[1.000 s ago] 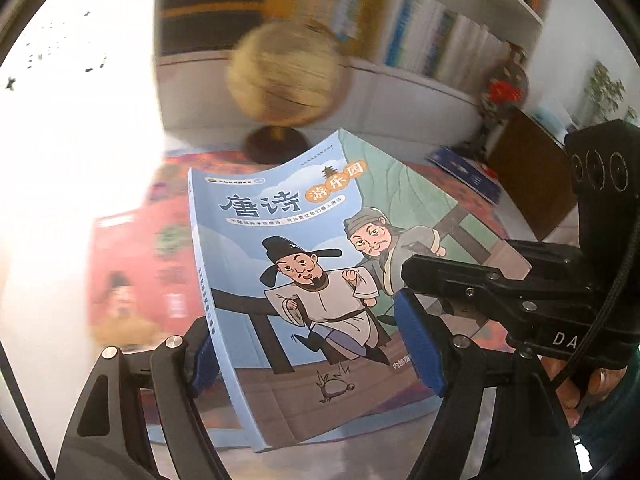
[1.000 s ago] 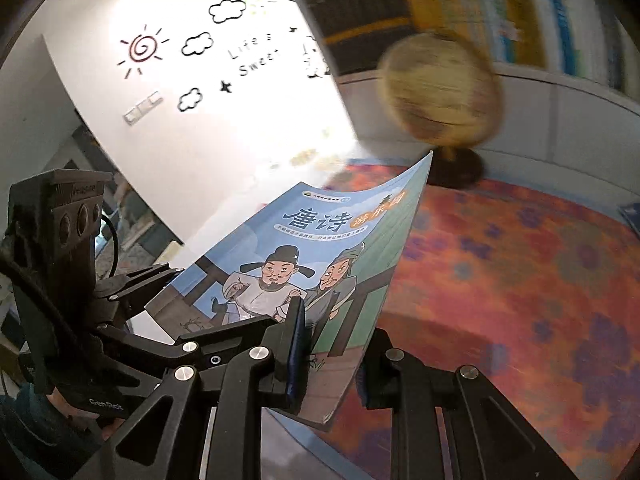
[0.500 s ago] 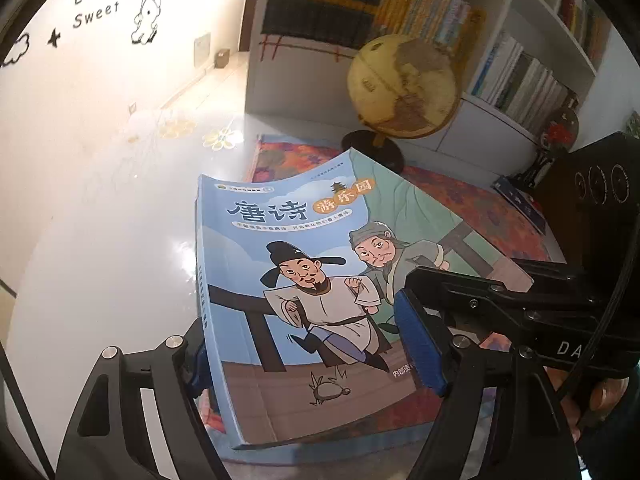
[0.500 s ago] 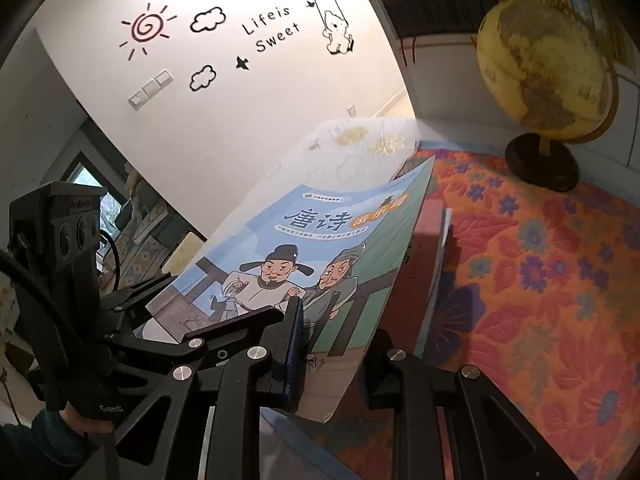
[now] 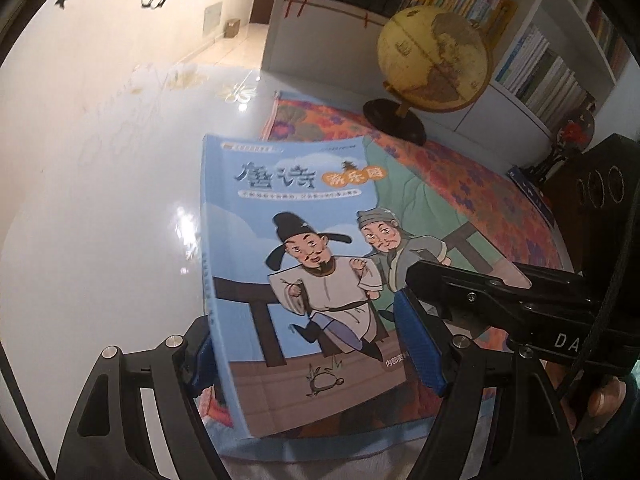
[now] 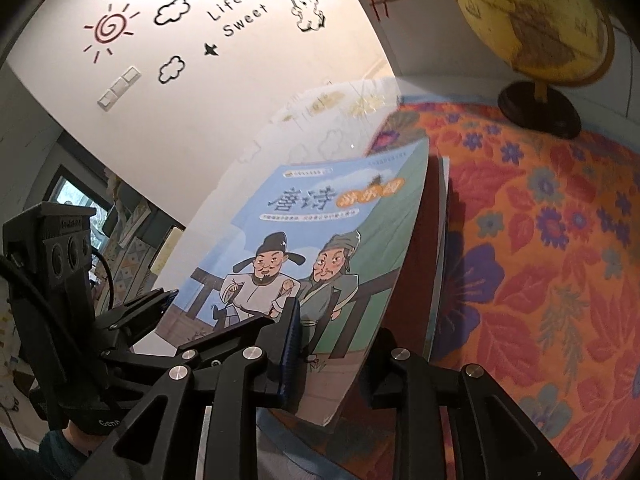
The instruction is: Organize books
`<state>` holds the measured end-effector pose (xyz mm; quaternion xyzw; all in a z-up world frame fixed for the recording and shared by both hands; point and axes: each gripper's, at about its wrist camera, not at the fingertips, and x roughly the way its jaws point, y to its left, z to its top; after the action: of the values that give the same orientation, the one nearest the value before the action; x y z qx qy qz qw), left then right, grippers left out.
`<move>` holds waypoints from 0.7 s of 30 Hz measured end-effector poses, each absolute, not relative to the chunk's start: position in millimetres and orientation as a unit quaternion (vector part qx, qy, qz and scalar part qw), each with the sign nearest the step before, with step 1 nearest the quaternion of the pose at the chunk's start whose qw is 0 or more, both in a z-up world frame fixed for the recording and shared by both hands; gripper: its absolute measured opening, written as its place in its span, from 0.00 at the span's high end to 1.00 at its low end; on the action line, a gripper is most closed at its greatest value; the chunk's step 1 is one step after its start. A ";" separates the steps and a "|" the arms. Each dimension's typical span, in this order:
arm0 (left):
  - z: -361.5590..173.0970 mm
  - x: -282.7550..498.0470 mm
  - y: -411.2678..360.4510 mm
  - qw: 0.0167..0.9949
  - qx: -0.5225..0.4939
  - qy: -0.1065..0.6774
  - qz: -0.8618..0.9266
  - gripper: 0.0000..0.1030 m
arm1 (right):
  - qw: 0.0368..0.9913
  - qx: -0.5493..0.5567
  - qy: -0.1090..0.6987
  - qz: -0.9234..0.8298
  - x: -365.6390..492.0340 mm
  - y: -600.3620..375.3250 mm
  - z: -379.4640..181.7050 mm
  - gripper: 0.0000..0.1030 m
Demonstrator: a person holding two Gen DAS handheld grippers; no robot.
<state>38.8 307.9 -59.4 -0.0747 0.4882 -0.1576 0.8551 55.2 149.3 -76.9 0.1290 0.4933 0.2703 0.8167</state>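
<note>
**Position of the workpiece.** The blue book [image 5: 304, 216] is held face up just above a stack of books [image 6: 438, 216], which lies where the white counter [image 5: 100, 200] meets the floral cloth [image 6: 540, 240]. In the left wrist view its long axis runs from 6 to 12 o'clock, spine at 9 o'clock. The free edge is carried higher than the spine.

**Claws.** The left claw [image 5: 308, 344] straddles the near end: one pad is set at the spine, the other over the cover. Whether it presses cannot be told. The right claw [image 6: 336, 336] is clenched on the free edge at 3 o'clock, and its jaws are opening. It is judged that lowering onto the stack depends on keeping the edges aligned.

**Containers.** The bookcase [image 5: 540, 68] at 1 o'clock, behind the globe [image 5: 434, 56], is filled with upright books.
</note>
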 end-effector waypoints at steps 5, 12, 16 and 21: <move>-69.7 31.7 317.9 0.849 -0.086 0.502 -0.141 0.27 | 0.802 0.121 0.523 0.261 56.4 154.3 -91.3 0.73; -64.5 22.5 329.3 0.856 -0.091 0.494 -0.122 0.27 | 0.795 0.116 0.537 0.259 50.5 155.8 -97.9 0.71; -58.8 17.2 329.7 0.859 -0.091 0.491 -0.116 0.27 | 0.794 0.114 0.543 0.248 44.5 145.5 -99.9 0.69; -47.5 14.2 315.3 0.863 -0.078 0.483 -0.126 0.25 | 0.809 0.103 0.537 0.216 30.9 118.3 -91.3 0.68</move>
<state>14.2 315.3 -47.5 -0.0783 0.4833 -0.1265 0.8627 30.9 118.3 -91.3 0.1030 0.5366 0.2161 0.8092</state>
